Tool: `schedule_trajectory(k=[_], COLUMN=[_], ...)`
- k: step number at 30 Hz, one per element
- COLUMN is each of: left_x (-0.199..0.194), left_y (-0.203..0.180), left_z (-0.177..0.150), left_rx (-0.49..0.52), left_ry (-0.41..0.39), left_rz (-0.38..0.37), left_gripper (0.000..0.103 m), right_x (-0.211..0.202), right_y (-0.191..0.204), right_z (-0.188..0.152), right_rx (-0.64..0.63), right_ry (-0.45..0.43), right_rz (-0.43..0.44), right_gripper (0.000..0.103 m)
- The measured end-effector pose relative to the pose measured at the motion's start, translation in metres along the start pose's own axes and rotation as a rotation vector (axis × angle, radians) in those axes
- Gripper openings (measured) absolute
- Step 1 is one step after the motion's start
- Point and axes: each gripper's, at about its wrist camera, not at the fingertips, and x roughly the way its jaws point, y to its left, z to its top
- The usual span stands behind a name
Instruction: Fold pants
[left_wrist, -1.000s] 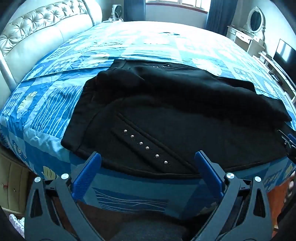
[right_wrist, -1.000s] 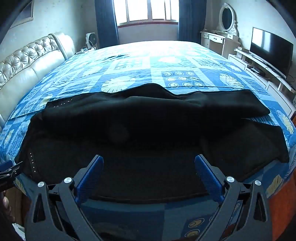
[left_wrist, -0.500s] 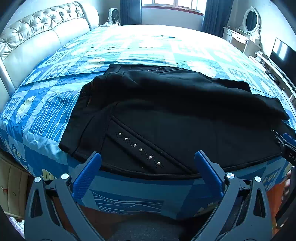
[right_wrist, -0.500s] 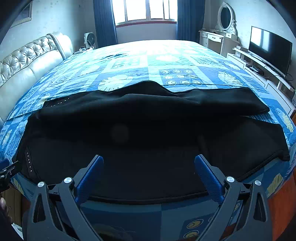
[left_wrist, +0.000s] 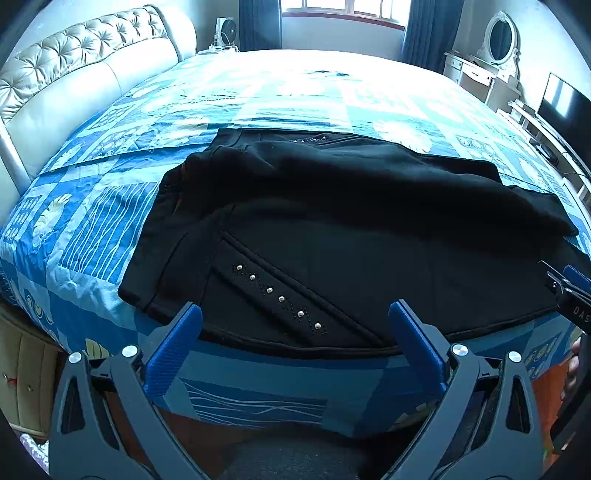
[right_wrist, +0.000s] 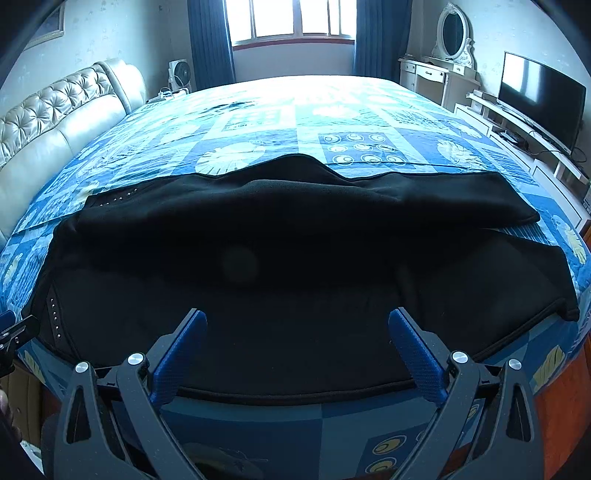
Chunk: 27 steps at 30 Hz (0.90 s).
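Currently, left wrist view: left gripper (left_wrist: 294, 325) has both blue fingers (left_wrist: 173, 345) spread wide, nothing between them, hovering at the near edge of the bed over the blue patterned bedspread (left_wrist: 92, 221). One pair of black pants (left_wrist: 351, 229) lies flat across the near part of the bed, waistband at left, legs running right, the far leg lapped partly over the near one. Six metal studs (left_wrist: 280, 298) counted in a diagonal row along the near pocket trim; a second, smaller stud row (left_wrist: 310, 140) shows at the far edge, count not resolvable. At far right, the tip of the right gripper (left_wrist: 569, 288) enters, bearing the letters "DAS", rest cut off. One tufted headboard (left_wrist: 74, 70) at left, one fan (left_wrist: 226, 31), one oval mirror (left_wrist: 500, 35), one TV (left_wrist: 563, 107).

Right wrist view: right gripper (right_wrist: 297, 334) likewise gapes fully, grasping nothing, fingers just above the pants' (right_wrist: 295, 258) near hem edge. Leg ends (right_wrist: 517, 266) lie at right, slightly offset from each other. One stud row (right_wrist: 54, 314) at left, near the left gripper's tip (right_wrist: 14, 332). One window (right_wrist: 291, 18), two dark blue curtains (right_wrist: 210, 40), one TV (right_wrist: 539, 99), one dressing table (right_wrist: 432, 75).
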Motion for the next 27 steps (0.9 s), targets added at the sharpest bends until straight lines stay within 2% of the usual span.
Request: schedule_trajectory(k=[27], left_x=[-0.0005], left_y=[-0.002], left_z=[-0.0028], left_rx=[0.001], left_ry=[0.0], left_rz=[0.0], left_gripper=[0.101], right_x=[0.0015], right_y=[0.0036], right_z=[-0.005], right_rx=[-0.01], right_ry=[0.003], right_rz=[-0.005], right_gripper=[0.098])
